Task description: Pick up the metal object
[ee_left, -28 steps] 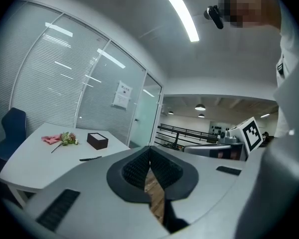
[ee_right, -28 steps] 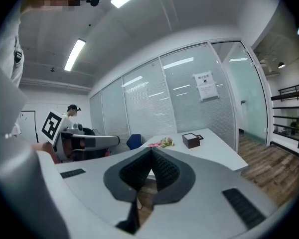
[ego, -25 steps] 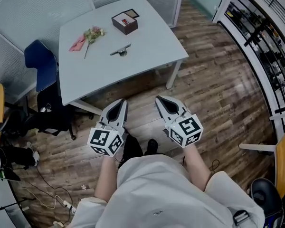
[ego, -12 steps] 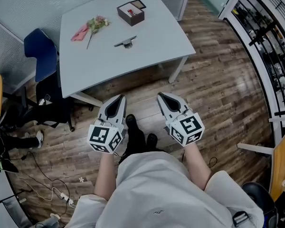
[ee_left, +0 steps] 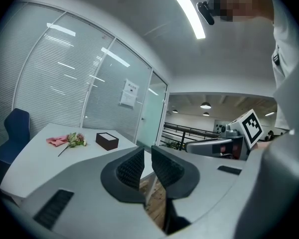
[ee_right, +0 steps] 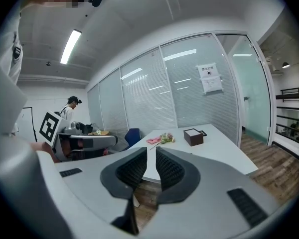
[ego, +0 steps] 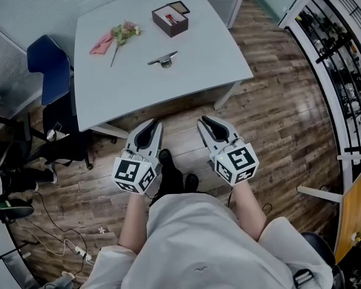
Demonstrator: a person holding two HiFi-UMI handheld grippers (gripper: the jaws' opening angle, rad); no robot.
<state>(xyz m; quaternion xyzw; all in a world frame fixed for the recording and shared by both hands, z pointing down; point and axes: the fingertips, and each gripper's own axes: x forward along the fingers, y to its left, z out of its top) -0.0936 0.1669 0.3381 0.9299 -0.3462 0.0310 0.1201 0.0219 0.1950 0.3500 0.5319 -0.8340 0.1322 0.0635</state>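
Metal object (ego: 163,59) — one, on table (ego: 138,98); left gripper (ego: 149,126), right gripper (ego: 207,123) — jaws just opening, empty

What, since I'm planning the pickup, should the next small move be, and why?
Probably bring the right gripper forward toward the metal object, which lies mid-table; both it and the left gripper hang over the floor, short of the table. Their jaws have just been opening, nothing between them.

We wore a pale top (ego: 192,239) and black shoes (ego: 191,181). Our grey, cube-marked left gripper (ego: 149,128) and right gripper (ego: 207,124) had just been opening, empty.
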